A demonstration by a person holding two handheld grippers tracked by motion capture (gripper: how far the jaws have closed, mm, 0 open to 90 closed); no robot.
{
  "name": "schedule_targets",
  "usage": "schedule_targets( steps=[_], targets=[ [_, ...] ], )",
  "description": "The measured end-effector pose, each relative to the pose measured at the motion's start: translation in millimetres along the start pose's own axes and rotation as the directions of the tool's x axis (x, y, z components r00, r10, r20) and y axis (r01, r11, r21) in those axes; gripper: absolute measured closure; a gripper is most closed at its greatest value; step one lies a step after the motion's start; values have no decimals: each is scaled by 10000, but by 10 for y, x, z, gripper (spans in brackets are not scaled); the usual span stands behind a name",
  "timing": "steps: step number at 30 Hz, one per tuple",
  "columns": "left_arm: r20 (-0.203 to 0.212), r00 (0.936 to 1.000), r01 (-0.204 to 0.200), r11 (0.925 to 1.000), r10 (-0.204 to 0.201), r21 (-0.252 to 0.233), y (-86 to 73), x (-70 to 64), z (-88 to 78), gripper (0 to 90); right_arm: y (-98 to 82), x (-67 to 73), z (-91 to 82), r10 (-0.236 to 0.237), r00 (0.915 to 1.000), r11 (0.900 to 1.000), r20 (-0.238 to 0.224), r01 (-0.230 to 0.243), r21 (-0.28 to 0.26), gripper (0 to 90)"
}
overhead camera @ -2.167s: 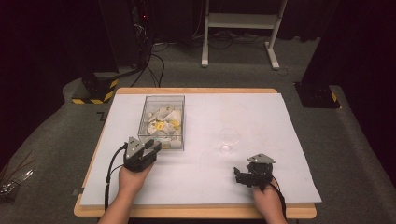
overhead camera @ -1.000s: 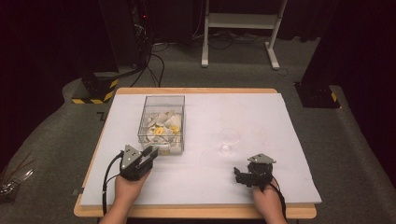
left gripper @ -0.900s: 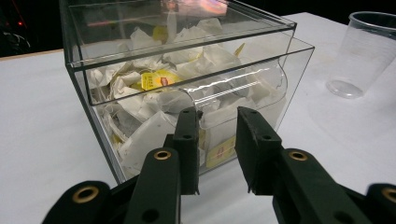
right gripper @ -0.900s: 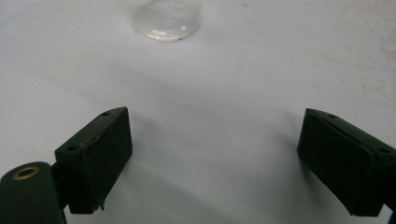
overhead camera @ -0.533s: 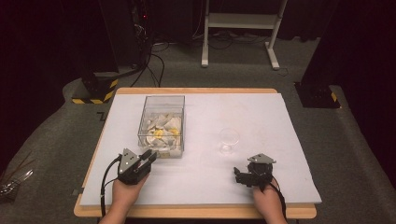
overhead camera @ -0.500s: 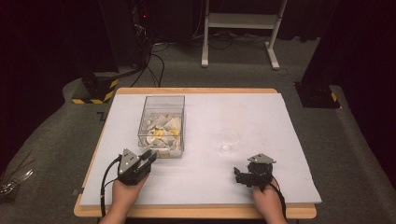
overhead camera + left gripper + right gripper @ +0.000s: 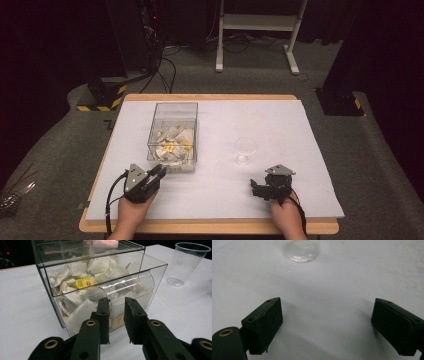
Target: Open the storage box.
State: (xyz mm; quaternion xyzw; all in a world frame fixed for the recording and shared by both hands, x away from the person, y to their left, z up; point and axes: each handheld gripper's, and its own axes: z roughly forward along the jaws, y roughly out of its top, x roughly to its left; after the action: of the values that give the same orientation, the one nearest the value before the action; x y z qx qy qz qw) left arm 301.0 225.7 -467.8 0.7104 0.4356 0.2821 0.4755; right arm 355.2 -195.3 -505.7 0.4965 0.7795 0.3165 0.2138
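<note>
- While my left claw [image 7: 116,316] sits nearly closed on nothing, its jaws having just narrowed, the box [image 7: 100,282] of tea bags [image 7: 85,283] stands right ahead.
- My right claw [image 7: 325,327] gapes wide, empty, the cup [image 7: 301,250] just beyond it on the surface [image 7: 337,285].

Lighting's pretty uneven: the white table [image 7: 300,130] is bright, everything around it falls off into near-black. Soft glare streaks across the clear box [image 7: 100,287] front wall. The right gripper [image 7: 327,327] jaws look slightly soft, casting faint shadows on the table.
</note>
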Motion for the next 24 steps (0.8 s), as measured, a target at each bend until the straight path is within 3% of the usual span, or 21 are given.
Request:
schedule_targets(
  steps=[19,24],
  targets=[
    [59,10000,-6,10000,6,-67,-67,-64,-127,764,-1,1,-1,-1,10000,10000,5,1,-5,104],
    [-207,9997,-86,10000,86,-19,-77,-57,-171,763,-1,2,-1,-8,10000,10000,15,8,-10,104]
  ],
)
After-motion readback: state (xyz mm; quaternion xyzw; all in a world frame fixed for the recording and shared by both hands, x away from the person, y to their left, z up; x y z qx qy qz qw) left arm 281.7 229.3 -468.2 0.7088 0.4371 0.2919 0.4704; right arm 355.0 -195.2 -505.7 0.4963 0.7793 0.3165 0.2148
